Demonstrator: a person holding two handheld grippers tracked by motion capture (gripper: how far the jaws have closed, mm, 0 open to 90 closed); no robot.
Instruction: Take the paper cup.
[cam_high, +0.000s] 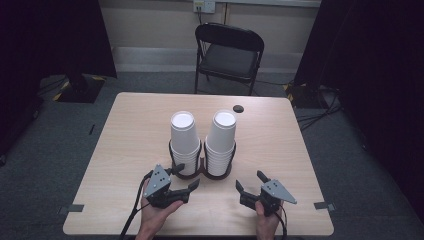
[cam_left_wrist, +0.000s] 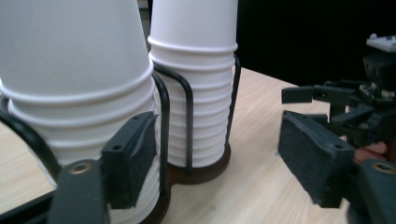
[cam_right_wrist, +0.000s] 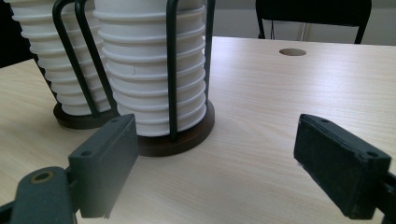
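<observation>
Two stacks of white cups, upside down, upright in a black wire holder with a dark twin-ring base. Left stack and right stack side by side, just apart.

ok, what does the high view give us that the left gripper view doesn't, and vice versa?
High view adds: the black folding chair behind the table, the round hole in the tabletop, and the left gripper seen from above, jaws open and empty.
Left gripper view adds: close detail of the ribbed stacked cup rims and the pad faces of its own jaws.
Both: two stacks of upturned white paper cups in a black wire holder, the light wooden table, and the open right gripper.
</observation>
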